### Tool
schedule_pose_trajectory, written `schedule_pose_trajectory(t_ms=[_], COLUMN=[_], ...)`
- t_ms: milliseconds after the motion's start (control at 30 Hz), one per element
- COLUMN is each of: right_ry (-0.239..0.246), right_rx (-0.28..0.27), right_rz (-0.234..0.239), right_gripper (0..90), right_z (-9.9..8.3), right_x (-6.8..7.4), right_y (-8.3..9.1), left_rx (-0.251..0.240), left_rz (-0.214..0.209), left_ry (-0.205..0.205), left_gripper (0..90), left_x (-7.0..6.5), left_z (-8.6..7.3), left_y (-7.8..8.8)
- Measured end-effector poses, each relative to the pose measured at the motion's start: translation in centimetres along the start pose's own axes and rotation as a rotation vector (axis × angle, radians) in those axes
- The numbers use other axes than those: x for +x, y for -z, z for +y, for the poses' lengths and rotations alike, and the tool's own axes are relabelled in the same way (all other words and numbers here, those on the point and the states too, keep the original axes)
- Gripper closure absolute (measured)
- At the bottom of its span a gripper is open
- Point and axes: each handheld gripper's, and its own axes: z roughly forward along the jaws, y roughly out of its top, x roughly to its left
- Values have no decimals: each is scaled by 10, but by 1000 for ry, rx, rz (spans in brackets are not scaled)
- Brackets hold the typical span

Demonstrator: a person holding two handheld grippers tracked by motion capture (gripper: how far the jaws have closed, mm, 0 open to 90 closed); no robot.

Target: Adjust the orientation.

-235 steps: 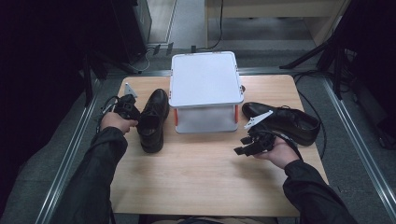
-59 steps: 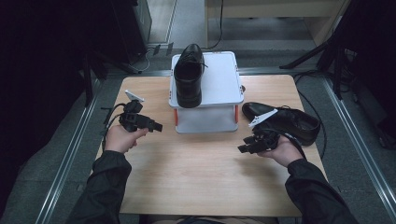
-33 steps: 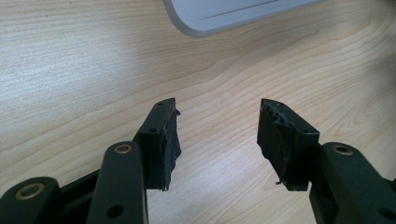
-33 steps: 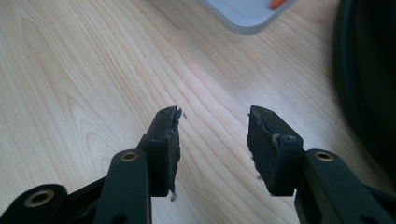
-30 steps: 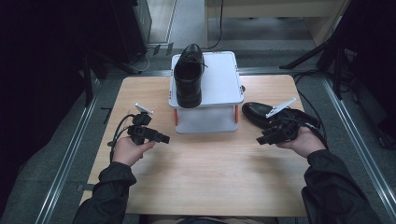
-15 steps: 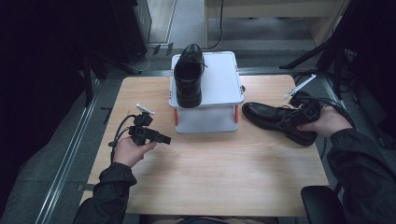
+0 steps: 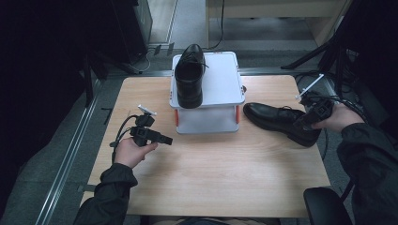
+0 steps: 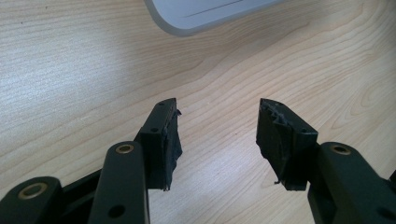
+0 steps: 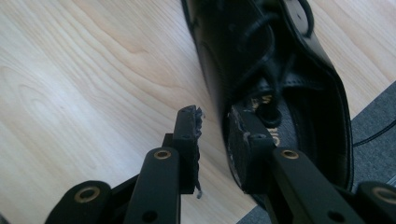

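One black leather shoe stands on the lid of a white storage box, toe pointing away. Its mate lies on the wooden table to the right of the box, toe toward the box. My right gripper is at that shoe's heel end. Its jaws have just been closing and straddle the shoe's side wall: one pad is inside the opening and the other outside, with a sliver of wood still showing. My left gripper hovers open over bare wood left of the box, empty.
The box corner lies just beyond the left jaws. A metal rail runs along the table's left side. Cables and dark stands crowd the floor at the right. A dark chair back sits at the near right edge.
My right hand has swung right and away, from beside the table shoe to its heel, and its jaws have narrowed. The left hand has stayed put. Earlier the first shoe went onto the box.
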Motion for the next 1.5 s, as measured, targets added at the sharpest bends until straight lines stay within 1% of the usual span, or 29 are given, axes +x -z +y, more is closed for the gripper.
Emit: schedule_pose_trajectory(t_ms=[33, 167, 233, 400, 500, 600, 667, 767, 800, 900, 1000, 1067, 1200, 1267, 1367, 1400, 1500], right_ry=[-3, -21, -26, -13, -8, -15, -35, -44, -51, -49, -79, -83, -113, -135, -186, -211, -283], right_rx=[1, 3, 8, -9, 4, 14, 21, 29, 39, 60, 91, 107, 114, 129, 154, 162, 158], right_rz=[-1, -1, 5, 35, 38, 51, 68, 84, 85, 76, 63, 57, 55, 51, 52, 54, 73], right_gripper=[733, 744, 746, 776, 795, 826, 833, 842, 846, 854, 855, 857, 864, 867, 868, 869, 869], right_z=[-1, -3, -3, 0, 2, 4, 4, 5, 6, 9, 13, 16, 25, 31, 43, 47, 60], right_x=[-2, -10, -12, -12, -10, -11, -12, -15, -15, -14, -13, -11, -2, 3, 14, 18, 27], right_y=[-1, -6, -8, -15, -21, -24, -24, -24, -24, -24, -24, -23, -21, -22, -25, -26, -28], left_rx=[-2, 1, 3, -8, -9, -8, -7, -5, -4, -1, -2, -2, 1, 5, 6, 6, 6], left_rz=[-1, 1, 3, -10, -11, -14, -16, -15, -18, -17, -19, -19, -20, -18, -18, -18, -18], left_ry=[-6, -5, -6, -9, -5, -2, -2, -3, -6, -9, -7, -5, -5, -6, -7, -7, -5], left_gripper=[486, 487, 488, 498, 500, 508, 515, 519, 521, 525, 528, 531, 534, 536, 538, 538, 538], left_x=[0, 1, 1, 1, 3, 3, 4, 4, 4, 4, 4, 4, 5, 4, 4, 4, 4], left_z=[0, 0, 0, 0, 0, 0, 0, 0, 0, 0, 0, 0, 0, 0, 0, 0, 0], left_y=[0, 0, -1, 1, 1, 1, 1, 0, 0, 0, 0, 0, -1, -1, -2, -2, -3])
